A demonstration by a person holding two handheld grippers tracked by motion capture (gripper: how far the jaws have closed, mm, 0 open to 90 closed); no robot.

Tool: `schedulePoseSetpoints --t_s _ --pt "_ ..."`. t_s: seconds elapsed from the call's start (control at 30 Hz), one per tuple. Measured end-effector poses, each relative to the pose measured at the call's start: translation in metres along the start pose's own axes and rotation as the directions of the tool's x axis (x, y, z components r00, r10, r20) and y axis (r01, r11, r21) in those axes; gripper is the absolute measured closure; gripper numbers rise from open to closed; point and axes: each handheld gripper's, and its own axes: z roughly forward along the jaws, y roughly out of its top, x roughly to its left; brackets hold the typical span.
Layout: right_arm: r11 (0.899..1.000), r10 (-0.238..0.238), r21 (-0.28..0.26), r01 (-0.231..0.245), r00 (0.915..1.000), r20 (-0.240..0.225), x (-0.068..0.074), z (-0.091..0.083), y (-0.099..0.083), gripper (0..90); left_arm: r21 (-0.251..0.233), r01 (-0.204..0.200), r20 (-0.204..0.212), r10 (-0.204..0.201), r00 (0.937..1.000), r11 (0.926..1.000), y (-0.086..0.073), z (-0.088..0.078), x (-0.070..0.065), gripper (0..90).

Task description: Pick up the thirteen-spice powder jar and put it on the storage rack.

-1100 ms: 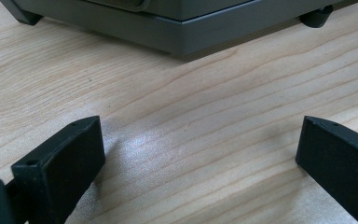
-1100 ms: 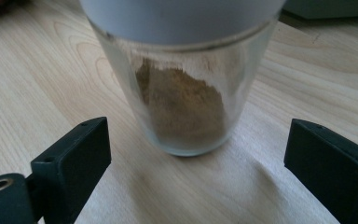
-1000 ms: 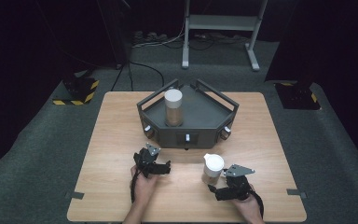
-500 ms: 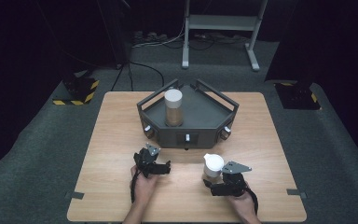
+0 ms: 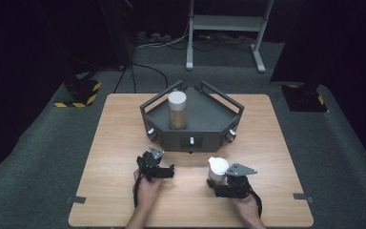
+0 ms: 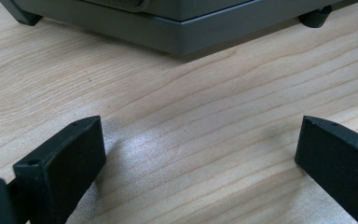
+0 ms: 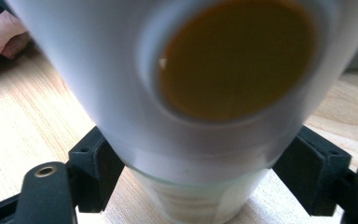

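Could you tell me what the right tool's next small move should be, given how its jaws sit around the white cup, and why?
Probably lift the white cup slightly off the table. The right tool has just been closing its jaws, which now sit against the cup's sides in its own view, so a short lift would test the grip. The left tool stands open.

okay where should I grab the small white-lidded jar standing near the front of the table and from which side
Grip the small white-lidded glass jar on its clear body just under the wide lid, coming level from the person's side. It stands upright, and the lid overhangs the narrower glass. The right gripper has just been closing there, its jaws against both sides of the jar.
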Motion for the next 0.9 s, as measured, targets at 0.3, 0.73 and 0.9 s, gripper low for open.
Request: schedulePoseSetpoints --t_s 0.3,0.73,0.9 --pt "1.0 -0.021 -0.018 0.021 0.9997 0.013 0.005 -0.001 -0.001 28.5 0.0 0.0 0.0 0.0 1.0 1.0 0.0 0.0 0.0 1.7" --pt "0.999 -0.051 -0.013 0.052 0.9978 0.042 0.012 -0.003 0.002 30.2 0.0 0.0 0.0 0.0 1.0 1.0 0.0 0.0 0.0 1.7" --pt "0.999 -0.05 -0.013 0.051 0.9977 0.045 0.014 -0.003 0.003 30.3 0.0 0.0 0.0 0.0 1.0 1.0 0.0 0.0 0.0 1.7"
